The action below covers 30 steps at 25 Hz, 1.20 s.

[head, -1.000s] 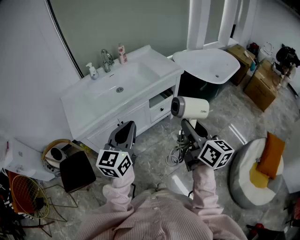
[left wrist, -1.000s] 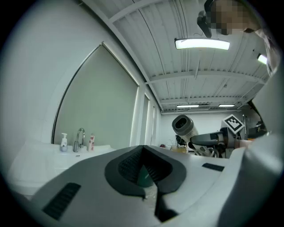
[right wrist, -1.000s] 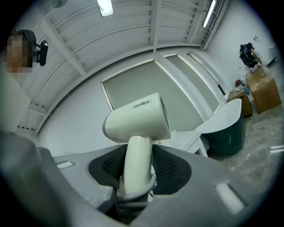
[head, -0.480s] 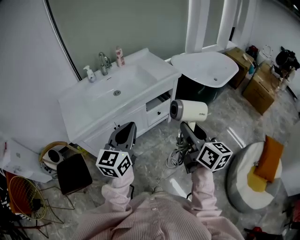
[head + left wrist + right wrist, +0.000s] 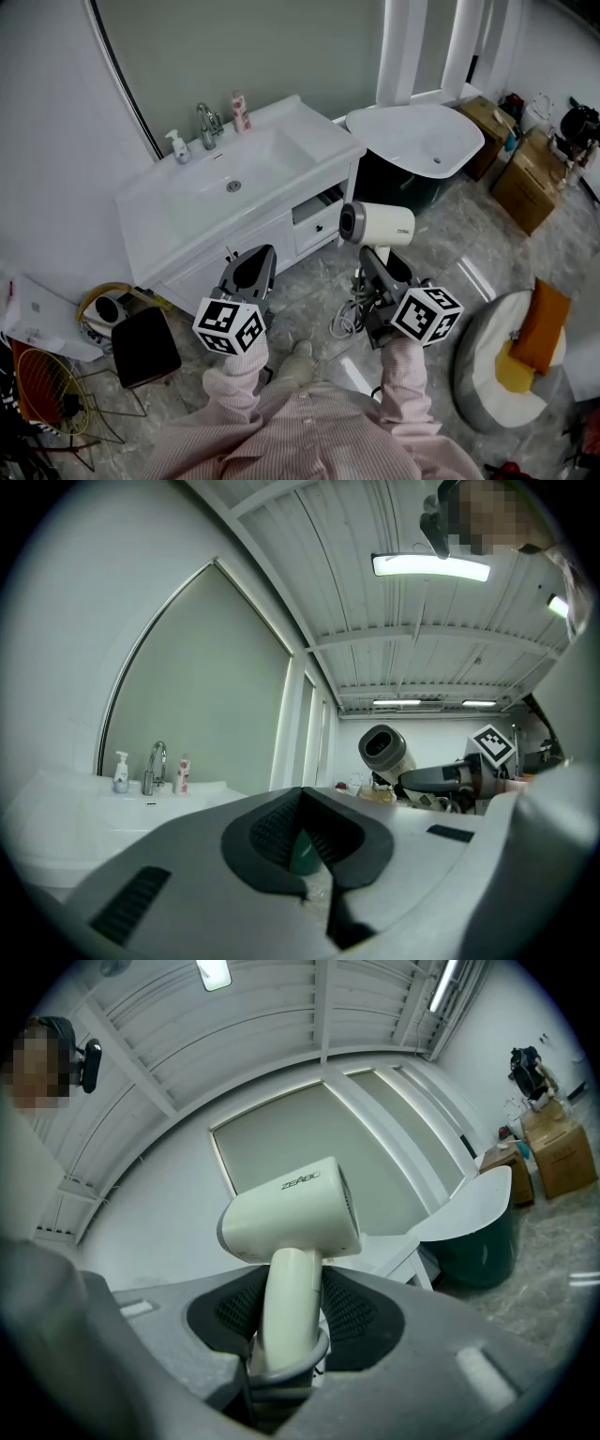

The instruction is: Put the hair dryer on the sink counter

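The white hair dryer (image 5: 378,224) hangs in the air in front of the vanity, barrel level and nozzle toward the sink. My right gripper (image 5: 377,263) is shut on its handle; in the right gripper view the handle (image 5: 289,1299) stands upright between the two pads, with the barrel (image 5: 292,1211) above. The cord (image 5: 348,315) dangles in loops below it. The white sink counter (image 5: 314,134) lies ahead and to the left of the dryer. My left gripper (image 5: 250,269) is held low in front of the cabinet, its jaws together with nothing in them (image 5: 305,844); it sees the dryer (image 5: 384,750) at its right.
A faucet (image 5: 205,122), a soap pump (image 5: 176,144) and a small bottle (image 5: 241,110) line the counter's back edge. A vanity drawer (image 5: 317,212) stands ajar. A white-topped dark tub (image 5: 417,141) is to the right. A black stool (image 5: 145,347), cardboard boxes (image 5: 525,178) and a grey pouf (image 5: 487,361) stand on the floor.
Both grippers keep almost the same pose, the dryer still held. The view has shifted slightly toward the vanity, and a shoe now shows on the floor between my arms.
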Each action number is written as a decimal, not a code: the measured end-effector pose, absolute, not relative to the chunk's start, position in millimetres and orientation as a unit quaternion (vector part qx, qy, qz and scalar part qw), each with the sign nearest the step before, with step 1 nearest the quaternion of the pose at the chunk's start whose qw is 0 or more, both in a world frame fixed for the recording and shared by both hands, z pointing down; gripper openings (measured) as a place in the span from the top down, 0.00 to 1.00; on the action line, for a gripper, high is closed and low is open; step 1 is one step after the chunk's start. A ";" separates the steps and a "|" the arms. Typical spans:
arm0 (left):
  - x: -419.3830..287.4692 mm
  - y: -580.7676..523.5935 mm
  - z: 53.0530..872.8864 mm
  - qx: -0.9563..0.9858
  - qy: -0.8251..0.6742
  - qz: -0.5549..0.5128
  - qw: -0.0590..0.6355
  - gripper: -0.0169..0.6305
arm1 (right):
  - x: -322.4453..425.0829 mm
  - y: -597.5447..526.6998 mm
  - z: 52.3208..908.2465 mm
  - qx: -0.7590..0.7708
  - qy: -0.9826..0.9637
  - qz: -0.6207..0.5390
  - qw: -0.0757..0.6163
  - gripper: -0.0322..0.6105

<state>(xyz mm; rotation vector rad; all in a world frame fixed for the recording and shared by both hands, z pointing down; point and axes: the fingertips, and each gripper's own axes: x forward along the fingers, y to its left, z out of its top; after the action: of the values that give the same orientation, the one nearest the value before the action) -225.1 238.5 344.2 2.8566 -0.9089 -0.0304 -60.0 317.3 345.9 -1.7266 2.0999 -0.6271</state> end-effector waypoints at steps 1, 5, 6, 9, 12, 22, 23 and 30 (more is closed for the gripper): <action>-223.6 235.7 344.5 0.950 -0.303 -0.009 0.071 0.97 | -58.2 314.8 346.8 -0.608 0.741 -0.223 0.178 0.69; -213.5 219.6 349.2 0.952 -0.298 -0.005 0.073 0.97 | -49.7 301.6 352.8 -0.610 0.738 -0.228 0.180 0.69; -210.0 214.6 351.2 0.952 -0.296 -0.004 0.075 0.97 | -47.5 297.3 354.7 -0.611 0.737 -0.229 0.179 0.69; -196.0 197.1 358.4 0.954 -0.288 -0.005 0.083 0.97 | -38.2 280.5 360.9 -0.616 0.734 -0.231 0.172 0.69; -179.8 173.4 363.8 0.955 -0.284 -0.009 0.090 0.97 | -24.8 255.2 365.0 -0.618 0.734 -0.231 0.162 0.69; -137.8 71.9 369.0 0.954 -0.281 0.000 0.101 0.97 | 13.1 152.0 372.8 -0.616 0.732 -0.245 0.157 0.69; -133.4 62.0 368.9 0.954 -0.281 0.000 0.102 0.97 | 16.9 141.3 373.0 -0.615 0.732 -0.247 0.157 0.69; -109.1 -2.8 367.8 0.954 -0.281 0.003 0.103 0.97 | 40.7 74.1 374.7 -0.613 0.731 -0.254 0.158 0.69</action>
<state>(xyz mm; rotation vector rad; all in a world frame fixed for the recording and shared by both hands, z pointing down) -109.1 -2.8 367.8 2.8157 -0.8291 0.0076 40.7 74.1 374.7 -1.7522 2.0918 -0.7260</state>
